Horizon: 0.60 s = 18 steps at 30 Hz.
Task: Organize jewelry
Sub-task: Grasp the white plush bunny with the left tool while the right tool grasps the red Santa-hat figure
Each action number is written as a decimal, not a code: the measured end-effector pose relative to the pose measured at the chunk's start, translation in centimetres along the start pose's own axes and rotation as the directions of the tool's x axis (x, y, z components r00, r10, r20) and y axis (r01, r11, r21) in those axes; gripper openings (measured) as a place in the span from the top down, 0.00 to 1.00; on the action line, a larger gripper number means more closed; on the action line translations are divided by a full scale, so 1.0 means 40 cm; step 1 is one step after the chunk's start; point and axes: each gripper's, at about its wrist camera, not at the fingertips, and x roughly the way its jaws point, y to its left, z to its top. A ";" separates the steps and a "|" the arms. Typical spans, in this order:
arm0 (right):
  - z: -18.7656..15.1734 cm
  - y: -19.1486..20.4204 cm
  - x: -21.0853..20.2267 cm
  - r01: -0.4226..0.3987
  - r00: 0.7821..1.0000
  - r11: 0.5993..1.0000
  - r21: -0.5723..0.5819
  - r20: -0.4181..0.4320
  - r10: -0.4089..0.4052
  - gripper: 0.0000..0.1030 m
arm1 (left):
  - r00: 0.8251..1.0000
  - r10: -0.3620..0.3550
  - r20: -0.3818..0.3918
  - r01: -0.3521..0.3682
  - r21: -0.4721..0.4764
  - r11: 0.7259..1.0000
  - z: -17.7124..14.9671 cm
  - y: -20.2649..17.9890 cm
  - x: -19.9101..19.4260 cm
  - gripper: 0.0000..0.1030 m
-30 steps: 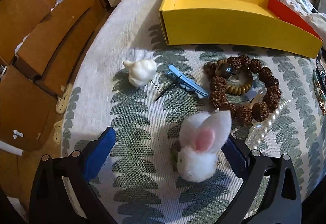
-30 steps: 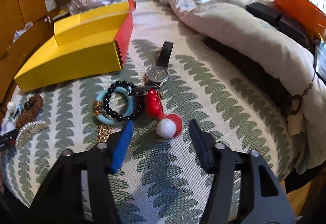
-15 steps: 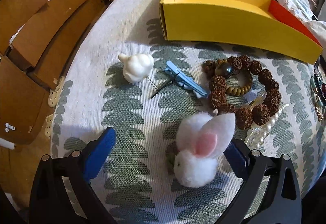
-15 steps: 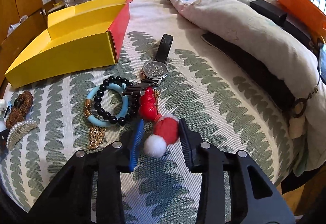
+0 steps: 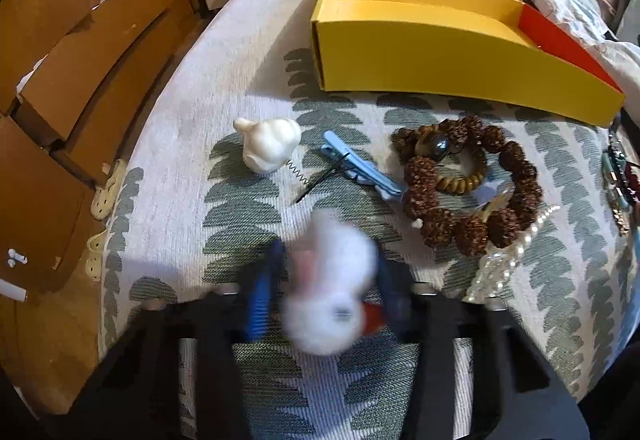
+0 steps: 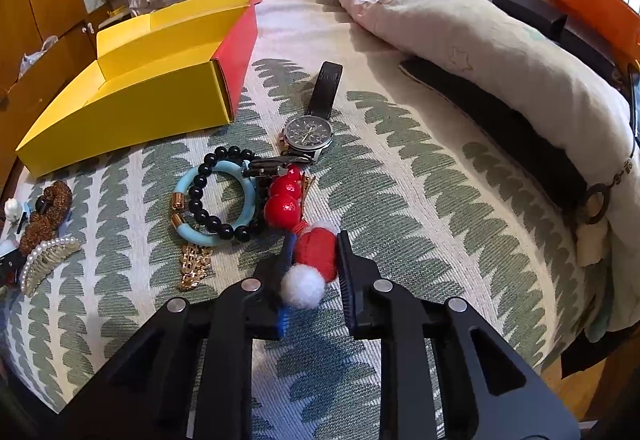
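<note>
Jewelry: one bunny pompom point(image 5: 332, 288) pinched by left claw point(image 5: 328, 292); one Santa-hat clip point(image 6: 318, 254) by right claw point(image 6: 314, 260).

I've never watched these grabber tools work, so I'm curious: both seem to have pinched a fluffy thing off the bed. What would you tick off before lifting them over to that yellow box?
1. Left gripper closed around the white bunny clip: ok, though the picture is blurred.
2. Right gripper closed on the red Santa-hat clip: ok, both pads touch it.
3. Santa-hat clip free of the red bead piece behind it: cannot tell, they look joined or touching.
4. Bunny clip clear of the pearl comb and brown bead bracelet: ok, apart.
5. Yellow box open with bare compartments: ok.
6. Grip firm enough to lift: cannot tell.
</note>
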 end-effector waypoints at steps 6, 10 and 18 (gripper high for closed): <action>-0.002 -0.006 -0.020 -0.042 0.999 0.999 0.017 0.026 0.042 0.82 | 0.998 -0.057 0.014 0.057 -0.003 0.998 0.003 0.009 -0.026 0.71; -0.004 -0.012 -0.045 -0.073 0.996 0.997 0.034 0.061 0.071 0.82 | 0.994 -0.088 0.059 0.089 -0.017 0.996 0.013 0.027 -0.066 0.71; -0.004 -0.005 -0.125 -0.138 0.977 0.990 0.020 0.168 0.133 0.83 | 0.985 -0.104 0.138 0.109 -0.025 0.994 0.035 0.040 -0.124 0.71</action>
